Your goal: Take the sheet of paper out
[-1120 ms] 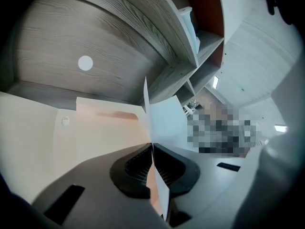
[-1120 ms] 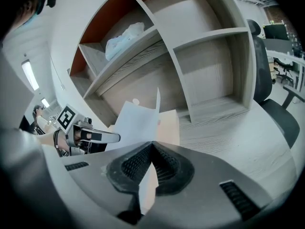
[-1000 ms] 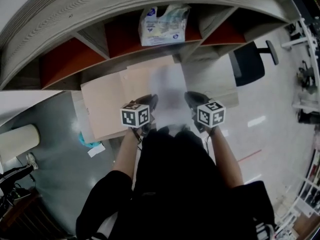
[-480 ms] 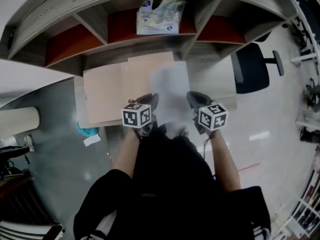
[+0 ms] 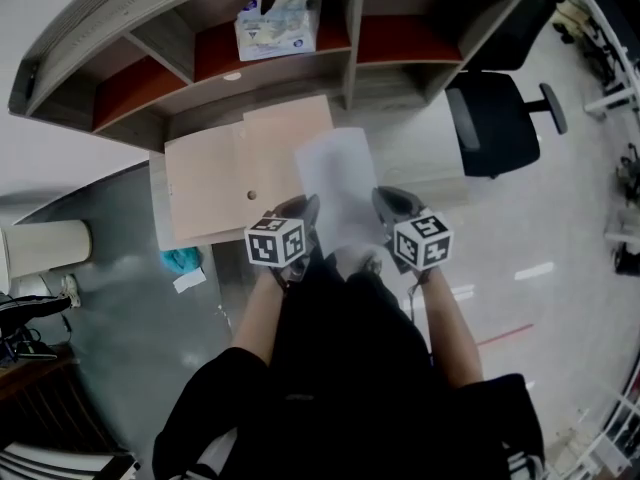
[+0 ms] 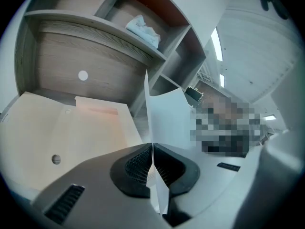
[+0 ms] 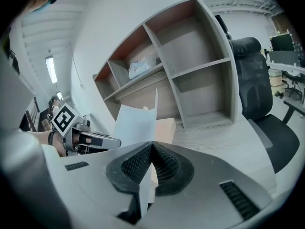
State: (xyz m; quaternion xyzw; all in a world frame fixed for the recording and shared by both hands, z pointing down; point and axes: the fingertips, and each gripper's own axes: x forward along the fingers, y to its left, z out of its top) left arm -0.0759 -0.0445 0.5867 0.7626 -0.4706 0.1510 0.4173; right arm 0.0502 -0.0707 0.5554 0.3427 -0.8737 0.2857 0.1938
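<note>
A white sheet of paper (image 5: pixel 336 190) hangs in the air between my two grippers, above the desk. My left gripper (image 5: pixel 302 211) is shut on its left edge, and the sheet (image 6: pixel 167 120) runs up from between the black pads (image 6: pixel 138 163). My right gripper (image 5: pixel 388 205) is shut on the right edge; the sheet (image 7: pixel 135 123) curls up past its pads (image 7: pixel 164 165). A beige folder (image 5: pixel 240 174) lies open on the desk below and to the left of the sheet.
A wooden shelf unit (image 5: pixel 200 38) stands behind the desk, with a plastic packet (image 5: pixel 275 23) in one compartment. A black office chair (image 5: pixel 495 118) is at the right. A teal object (image 5: pixel 182 260) and a white slip lie at the desk's left.
Both grippers have drawn back and up from the shelf with the sheet held between them. The folder stays on the desk, and the view has swung left.
</note>
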